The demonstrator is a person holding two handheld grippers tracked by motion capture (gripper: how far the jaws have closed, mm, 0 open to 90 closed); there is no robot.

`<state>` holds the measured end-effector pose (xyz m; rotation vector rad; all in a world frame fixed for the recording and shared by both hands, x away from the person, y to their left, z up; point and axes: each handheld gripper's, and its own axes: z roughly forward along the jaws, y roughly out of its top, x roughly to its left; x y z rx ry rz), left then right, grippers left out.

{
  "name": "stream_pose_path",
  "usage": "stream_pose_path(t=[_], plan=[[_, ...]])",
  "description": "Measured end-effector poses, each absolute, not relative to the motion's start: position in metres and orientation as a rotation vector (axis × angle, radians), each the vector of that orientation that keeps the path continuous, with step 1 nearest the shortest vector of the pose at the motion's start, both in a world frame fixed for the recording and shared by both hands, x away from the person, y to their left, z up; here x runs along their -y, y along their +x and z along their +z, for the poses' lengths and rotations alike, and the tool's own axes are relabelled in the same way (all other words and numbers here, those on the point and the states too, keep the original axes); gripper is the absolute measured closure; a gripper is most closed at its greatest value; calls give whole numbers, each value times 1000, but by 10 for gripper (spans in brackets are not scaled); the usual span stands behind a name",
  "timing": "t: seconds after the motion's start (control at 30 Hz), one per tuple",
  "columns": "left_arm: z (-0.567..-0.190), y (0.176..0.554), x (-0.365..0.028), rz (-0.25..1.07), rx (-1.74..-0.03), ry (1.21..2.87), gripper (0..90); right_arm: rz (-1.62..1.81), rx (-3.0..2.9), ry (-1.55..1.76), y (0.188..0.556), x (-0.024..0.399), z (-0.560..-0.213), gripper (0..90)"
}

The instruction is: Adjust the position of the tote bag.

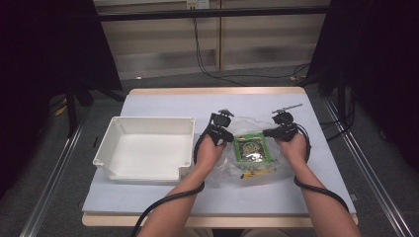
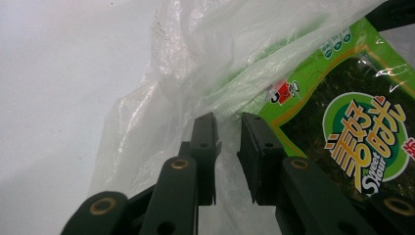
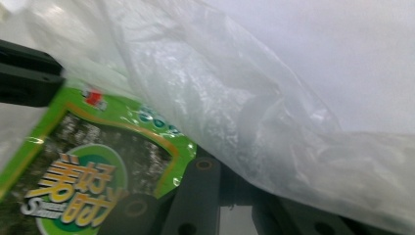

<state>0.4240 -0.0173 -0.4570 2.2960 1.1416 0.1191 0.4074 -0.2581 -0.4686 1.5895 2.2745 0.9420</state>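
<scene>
A clear plastic bag lies crumpled at the middle of the table, with a green snack packet on or in it. My left gripper is at the bag's left edge. In the left gripper view its jaws stand a narrow gap apart with the bag's film between them, and the packet lies just to their right. My right gripper is at the bag's right edge. In the right gripper view the bag drapes over its jaws and hides their tips, beside the packet.
A white, empty, open tray stands at the left of the table, close to my left hand. Something yellow lies in the bag just in front of the packet. The table's light cover shows bare in front.
</scene>
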Motion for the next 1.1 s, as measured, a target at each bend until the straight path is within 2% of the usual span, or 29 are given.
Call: stream_pose_path(t=[0.2, 0.47, 0.57, 0.73, 0.83, 1.0, 1.03, 1.1], plan=[[-458, 424, 16, 108, -1143, 2303, 768, 944, -2270, 1609, 403, 261, -470, 888], [-455, 421, 14, 108, -1136, 2302, 764, 1020, -2294, 1563, 385, 251, -450, 763], [-457, 421, 15, 108, -1150, 2283, 764, 1004, -2337, 1580, 382, 245, -455, 694], [-455, 421, 14, 110, -1137, 2301, 765, 1036, -2336, 1640, 385, 248, -456, 666], [-455, 422, 13, 101, -1137, 2298, 768, 996, -2342, 1651, 384, 248, -455, 599], [-456, 421, 15, 102, -1139, 2289, 772, 970, -2380, 1677, 382, 248, -464, 609], [-456, 421, 15, 100, -1130, 2299, 775, 992, -2377, 1697, 383, 250, -466, 626], [-456, 422, 15, 103, -1129, 2302, 780, 1047, -2384, 1717, 384, 252, -469, 730]])
